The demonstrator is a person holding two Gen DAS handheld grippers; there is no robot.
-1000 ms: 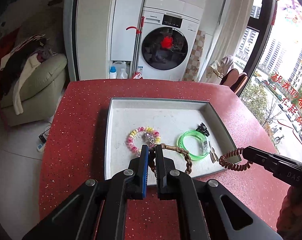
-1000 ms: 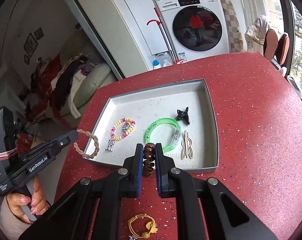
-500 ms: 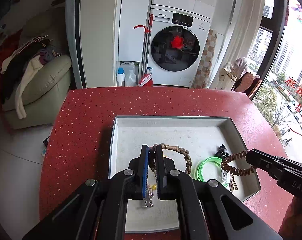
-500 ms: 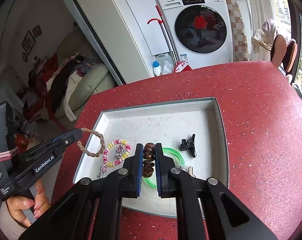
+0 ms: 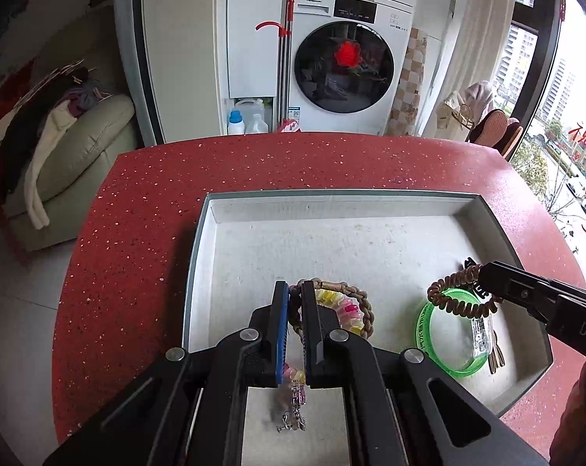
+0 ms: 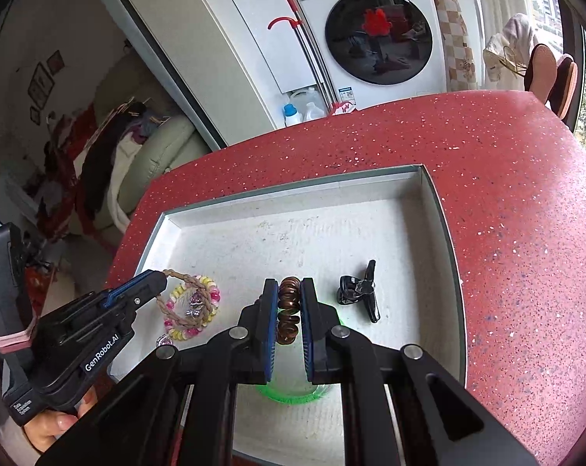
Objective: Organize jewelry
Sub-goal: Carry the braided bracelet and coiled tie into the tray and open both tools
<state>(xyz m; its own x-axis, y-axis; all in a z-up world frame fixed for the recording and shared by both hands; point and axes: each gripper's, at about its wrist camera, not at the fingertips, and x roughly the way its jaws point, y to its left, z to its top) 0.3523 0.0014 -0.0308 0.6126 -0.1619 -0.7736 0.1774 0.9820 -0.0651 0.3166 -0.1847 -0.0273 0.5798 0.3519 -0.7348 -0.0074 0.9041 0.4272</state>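
A grey tray [image 5: 370, 244] [image 6: 293, 240] sits on the red speckled table. My left gripper [image 5: 295, 291] [image 6: 162, 275] is shut on a braided tan bracelet [image 5: 364, 308] [image 6: 184, 320], held above a pastel beaded bracelet [image 5: 345, 310] [image 6: 211, 291] near the tray's front left. My right gripper [image 6: 289, 285] [image 5: 483, 275] is shut on a brown spiral hair tie [image 6: 288, 312] [image 5: 460, 303], hanging over a green bangle [image 5: 444, 349] [image 6: 293, 394]. A black claw clip [image 6: 361, 291] lies to the right of it.
A tan hair clip [image 5: 496, 355] lies beside the green bangle. The far half of the tray floor holds nothing. Beyond the table stand a washing machine [image 5: 345, 62], detergent bottles [image 5: 246, 116] and a sofa with clothes [image 5: 71, 147]. A hand [image 6: 56, 423] holds the left gripper.
Both grippers moved forward and down over the tray, still holding the braided bracelet and the spiral hair tie. The tray's items now lie directly beneath them.
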